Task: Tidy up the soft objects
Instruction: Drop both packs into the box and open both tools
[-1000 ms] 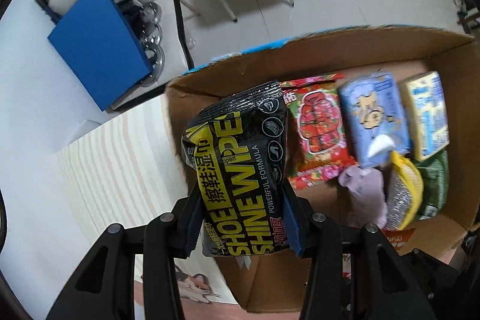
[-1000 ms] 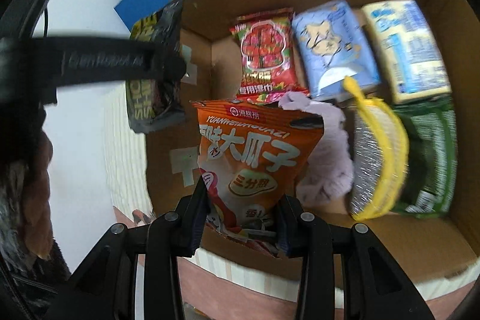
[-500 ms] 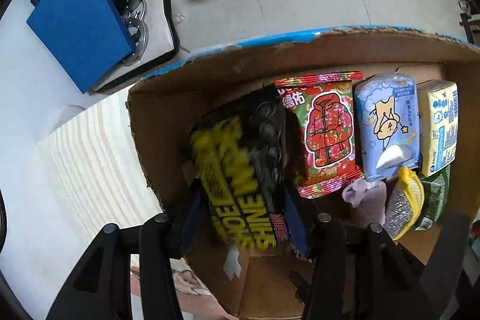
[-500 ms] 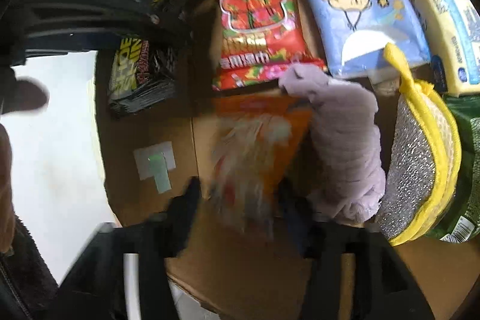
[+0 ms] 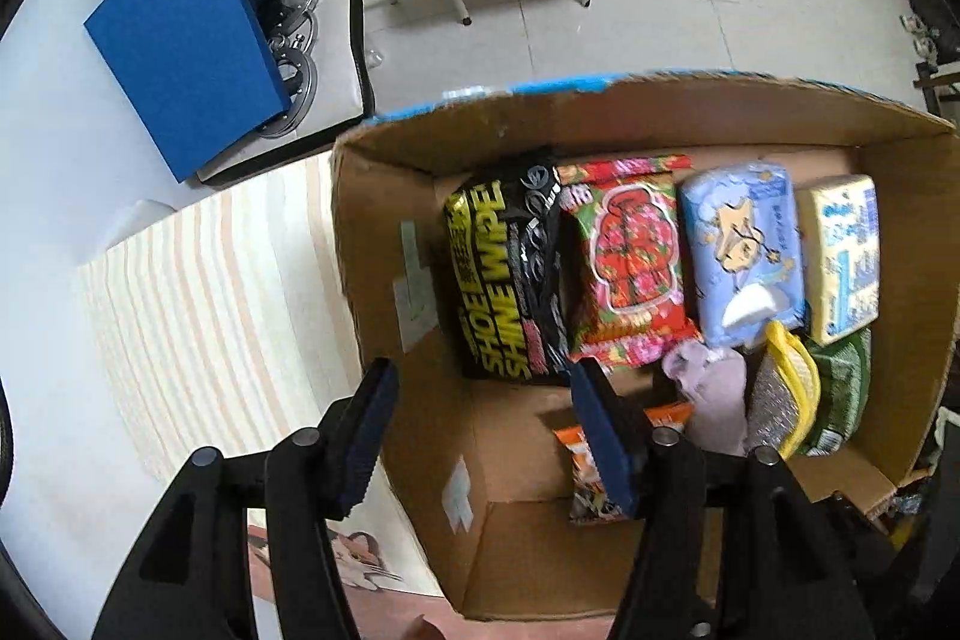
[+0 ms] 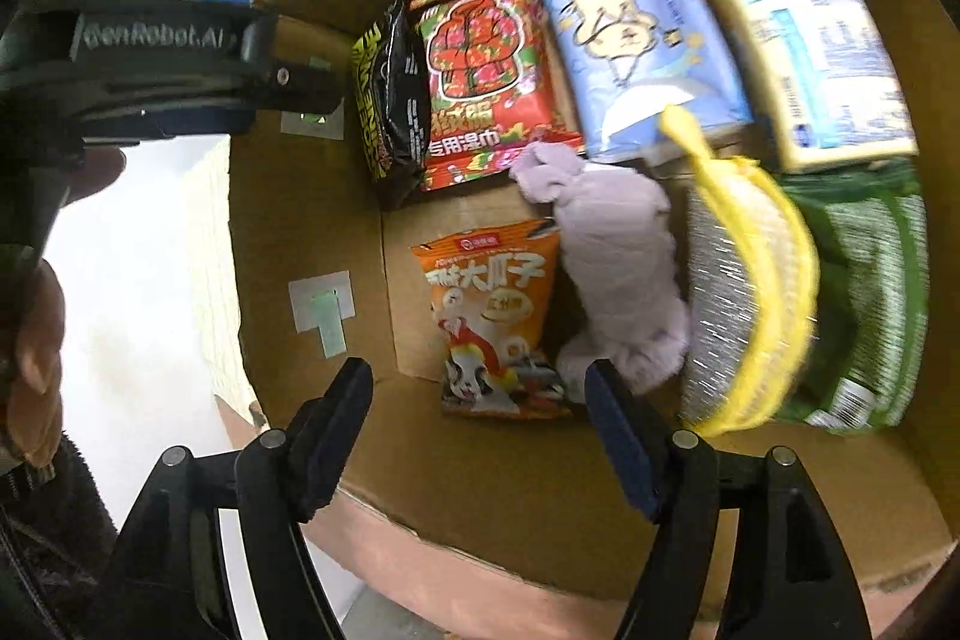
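Even indoor light, fairly bright. Heavy fisheye bending with black corners in both views. Left view mostly sharp; pale floor [image 5: 630, 34] at 12 o'clock is brightest. Right view motion-blurred at 3 o'clock over the green pack [image 6: 864, 292]; white table [image 6: 138, 268] at 9 o'clock washed out.

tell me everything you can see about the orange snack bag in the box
The orange bag is a glossy pouch with white Chinese characters and a cartoon figure, dark at its bottom edge. It lies flat, face up, on the floor of the cardboard box, near the front. Its right edge meets the lilac cloth; the red pack lies farther back, apart. No tool holds it: the right tool hangs open above its lower end.
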### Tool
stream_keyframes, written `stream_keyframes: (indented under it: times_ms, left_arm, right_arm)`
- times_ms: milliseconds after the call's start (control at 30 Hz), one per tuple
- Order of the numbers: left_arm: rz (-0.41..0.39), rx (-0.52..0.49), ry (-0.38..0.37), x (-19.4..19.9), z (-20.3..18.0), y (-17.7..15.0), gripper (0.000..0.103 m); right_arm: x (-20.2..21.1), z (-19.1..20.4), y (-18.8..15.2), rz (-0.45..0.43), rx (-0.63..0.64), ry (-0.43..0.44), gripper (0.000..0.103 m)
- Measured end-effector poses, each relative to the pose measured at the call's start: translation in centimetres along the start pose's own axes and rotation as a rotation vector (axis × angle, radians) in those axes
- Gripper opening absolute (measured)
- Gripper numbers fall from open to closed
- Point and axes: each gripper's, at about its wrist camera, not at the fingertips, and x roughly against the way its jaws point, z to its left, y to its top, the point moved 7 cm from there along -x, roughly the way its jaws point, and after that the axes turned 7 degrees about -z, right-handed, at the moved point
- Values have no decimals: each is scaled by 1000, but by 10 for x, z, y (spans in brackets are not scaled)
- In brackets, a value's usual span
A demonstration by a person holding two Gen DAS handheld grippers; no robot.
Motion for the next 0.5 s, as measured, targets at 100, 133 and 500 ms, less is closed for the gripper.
stream_keyframes:
  times_ms: [100, 133, 500]
  left_arm:
    - [-39, 16, -46, 10, -5, -14, 58]
    - [-64, 21, -56, 16, -8, -22, 58]
    - [-299, 79, -71, 63, -24, -91, 86]
  right_arm:
    - [22, -7, -2, -36, 23, -52, 76]
    - [32, -14, -17, -49, 34, -71, 76]
    - [136, -47, -34, -206, 117, -318, 87]
